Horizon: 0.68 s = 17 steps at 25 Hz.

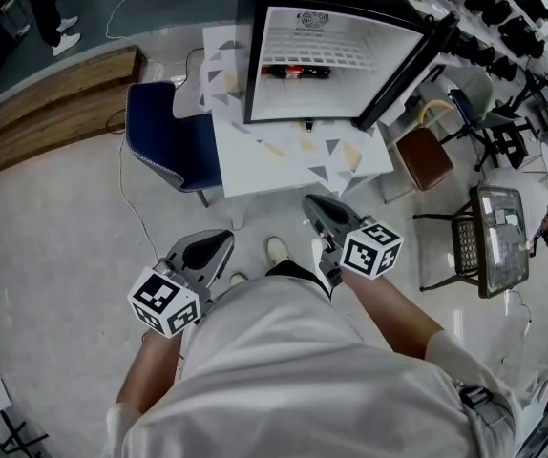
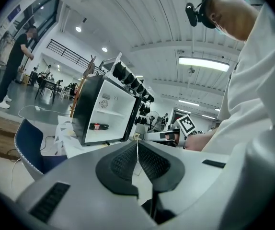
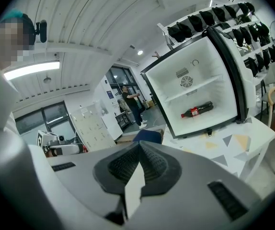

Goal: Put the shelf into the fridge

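A small black fridge (image 1: 336,60) stands open on a white table (image 1: 293,160), its door (image 1: 410,57) swung to the right. Inside, a white wire shelf (image 1: 341,44) sits level across the upper part. A cola bottle (image 1: 295,71) lies on the fridge floor below it. The right gripper view shows the same shelf (image 3: 195,87) and bottle (image 3: 197,110). Both grippers are held close to the person's body, well short of the table. My left gripper (image 1: 221,242) and my right gripper (image 1: 314,204) each have their jaws together with nothing between them.
A blue chair (image 1: 174,136) stands left of the table. A brown stool (image 1: 425,157) and a black wire chair (image 1: 489,241) are on the right. A wooden platform (image 1: 54,103) lies at far left. A cable (image 1: 131,189) trails over the floor.
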### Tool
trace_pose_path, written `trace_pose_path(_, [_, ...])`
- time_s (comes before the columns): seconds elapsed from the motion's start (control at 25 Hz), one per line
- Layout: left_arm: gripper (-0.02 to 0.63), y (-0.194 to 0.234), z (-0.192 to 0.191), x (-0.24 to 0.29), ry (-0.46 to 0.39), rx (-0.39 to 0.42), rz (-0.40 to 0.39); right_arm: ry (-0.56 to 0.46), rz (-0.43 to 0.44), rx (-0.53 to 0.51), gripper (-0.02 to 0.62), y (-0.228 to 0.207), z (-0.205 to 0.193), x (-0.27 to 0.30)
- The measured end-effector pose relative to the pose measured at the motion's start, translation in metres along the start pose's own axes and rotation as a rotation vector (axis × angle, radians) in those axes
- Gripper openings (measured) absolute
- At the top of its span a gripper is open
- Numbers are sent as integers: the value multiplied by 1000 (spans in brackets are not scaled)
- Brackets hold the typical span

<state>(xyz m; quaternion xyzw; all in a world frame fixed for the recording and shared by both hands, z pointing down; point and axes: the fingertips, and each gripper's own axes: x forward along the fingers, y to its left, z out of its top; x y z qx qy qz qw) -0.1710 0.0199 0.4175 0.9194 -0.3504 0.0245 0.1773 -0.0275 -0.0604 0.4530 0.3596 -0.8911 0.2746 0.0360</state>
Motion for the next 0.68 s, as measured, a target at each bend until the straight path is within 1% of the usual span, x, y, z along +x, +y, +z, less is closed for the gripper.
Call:
trace_pose_path(0.32, [20,2,-4,5,1,-18,-7,17,-12,-5,9,-5,-5,-3])
trace_pose_path(0.44, [20,0,-4,8,-7,-19,-17,21,-8,-24,9,-7,-5,-4])
trace_pose_path(0.68, [20,0,-1,17,-6,-14,-7,28,5,-47,9,-11,-2,-2])
